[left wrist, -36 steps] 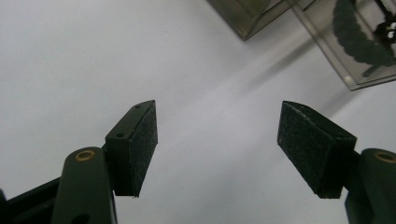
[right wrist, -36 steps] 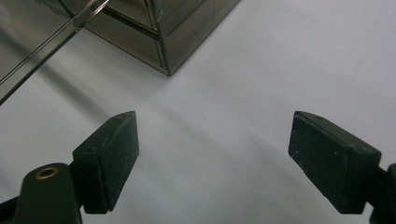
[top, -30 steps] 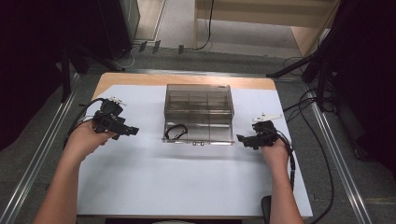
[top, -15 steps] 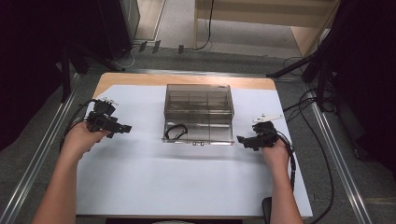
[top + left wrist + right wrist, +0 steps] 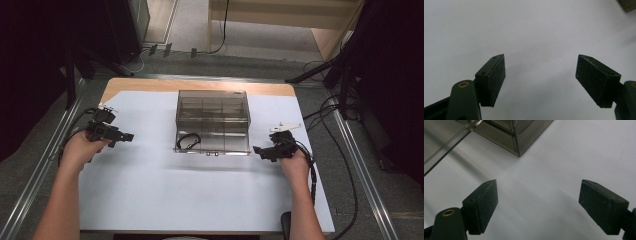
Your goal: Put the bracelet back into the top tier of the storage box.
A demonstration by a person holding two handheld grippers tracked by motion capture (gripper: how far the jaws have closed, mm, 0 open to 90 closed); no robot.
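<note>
Two grippers on white sheet (image 5: 200, 200) covering table. Smoky clear compartment box (image 5: 212, 120) at centre, black cable loop (image 5: 187, 141) inside its near-left compartment. Left gripper (image 5: 127, 136) at 9 o'clock of box, well apart — jaws wide, nothing between. Right gripper (image 5: 256, 149) at 4 o'clock, just beside box's near-right corner — jaws wide, empty, aimed at that corner.

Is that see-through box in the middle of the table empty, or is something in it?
Not empty. The clear box shows a black looped thing in its front left corner, seen from above; the other compartments look bare. What the loop is, I cannot tell.
</note>
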